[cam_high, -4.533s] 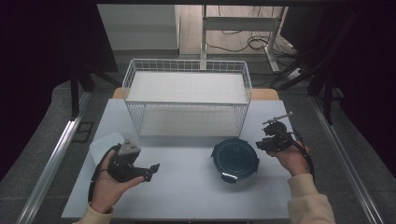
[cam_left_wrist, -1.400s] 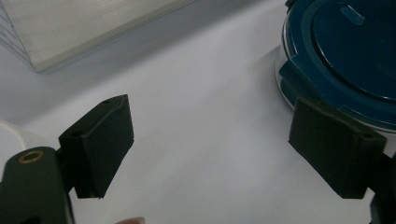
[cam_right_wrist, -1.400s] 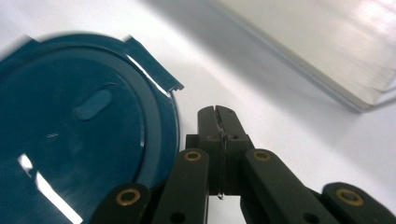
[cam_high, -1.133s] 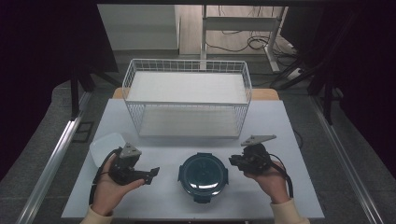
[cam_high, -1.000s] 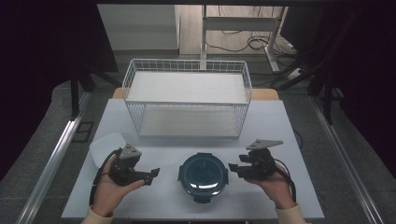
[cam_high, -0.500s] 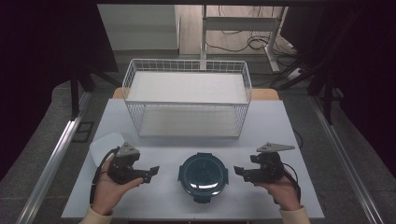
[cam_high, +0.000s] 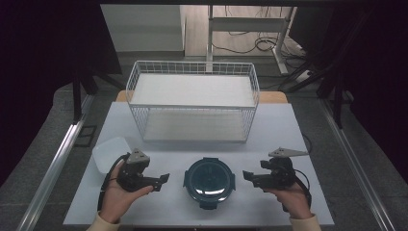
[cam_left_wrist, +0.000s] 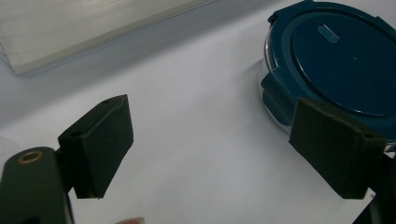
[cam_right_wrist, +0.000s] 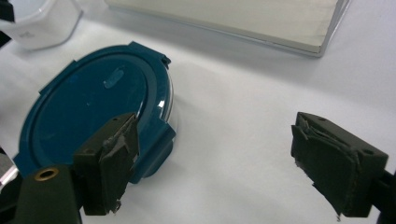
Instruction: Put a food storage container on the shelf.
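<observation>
Round container [cam_high: 210,179] lies flat, lid up, latches seemingly fore-aft; left gripper [cam_high: 163,178] and right gripper [cam_high: 246,175] spread, empty

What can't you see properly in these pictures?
- Inside the round container: its blue lid covers it in every view.
- White tub: cut off by the right gripper view's top-left edge.
- Container's right side: cut off by the left gripper view's edge and hidden behind the left tongs.

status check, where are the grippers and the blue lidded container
Left gripper open, nothing held. Right gripper open, its fingers have just been opening, nothing between them. Blue-lidded container on the table between both, lid on. Wire basket behind, path clear.
</observation>
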A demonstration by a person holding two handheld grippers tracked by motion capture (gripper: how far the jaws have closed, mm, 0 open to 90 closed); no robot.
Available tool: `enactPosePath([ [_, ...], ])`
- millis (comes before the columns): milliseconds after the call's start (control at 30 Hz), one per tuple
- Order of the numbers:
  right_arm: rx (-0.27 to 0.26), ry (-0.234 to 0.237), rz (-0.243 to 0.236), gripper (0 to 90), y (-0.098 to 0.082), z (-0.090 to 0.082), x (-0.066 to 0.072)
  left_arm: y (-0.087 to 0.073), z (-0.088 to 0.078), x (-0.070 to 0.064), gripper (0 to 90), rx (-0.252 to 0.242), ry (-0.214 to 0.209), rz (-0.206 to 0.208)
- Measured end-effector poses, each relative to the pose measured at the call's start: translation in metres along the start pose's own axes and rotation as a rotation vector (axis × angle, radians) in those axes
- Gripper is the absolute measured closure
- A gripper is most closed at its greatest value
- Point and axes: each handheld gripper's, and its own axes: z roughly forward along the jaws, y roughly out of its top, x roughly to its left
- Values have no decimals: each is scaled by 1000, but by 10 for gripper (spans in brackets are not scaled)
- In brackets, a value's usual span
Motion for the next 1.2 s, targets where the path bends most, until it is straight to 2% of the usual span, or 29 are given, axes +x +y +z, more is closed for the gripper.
enactPosePath([
  [100,-4,13,11,146,1,0,0,-1,3,-2,133,-8,-30,-29],
  [167,-6,25,21,143,1,1,0,-2,6,-3,127,-7,-4,-41],
  [233,-1,37,26,139,1,3,0,-3,7,-4,124,-8,-6,-61],
  [367,13,68,34,129,1,8,3,-2,8,-5,113,-23,-43,-103],
  [400,15,78,39,127,1,10,3,-2,11,-6,107,-19,-79,-136],
  [467,20,87,46,124,1,11,3,-3,13,-6,99,-15,-92,-151],
  [533,25,115,66,121,0,16,4,-3,18,-8,98,2,-116,-180],
  [567,31,129,75,121,0,18,5,-3,18,-8,97,2,-116,-180],
  [700,52,147,83,111,-2,24,10,0,25,-15,96,20,-177,-201],
  [733,55,149,84,109,-2,25,12,0,25,-15,96,20,-177,-201],
  [767,60,152,84,108,-2,26,14,3,29,-18,95,25,-205,-211],
  [967,67,153,107,101,2,32,22,11,40,-17,95,33,-230,-241],
  [1067,81,153,126,92,2,38,27,14,47,-17,95,35,-276,-266],
  [1200,76,153,155,90,0,43,27,12,51,-16,91,43,-273,-278],
])
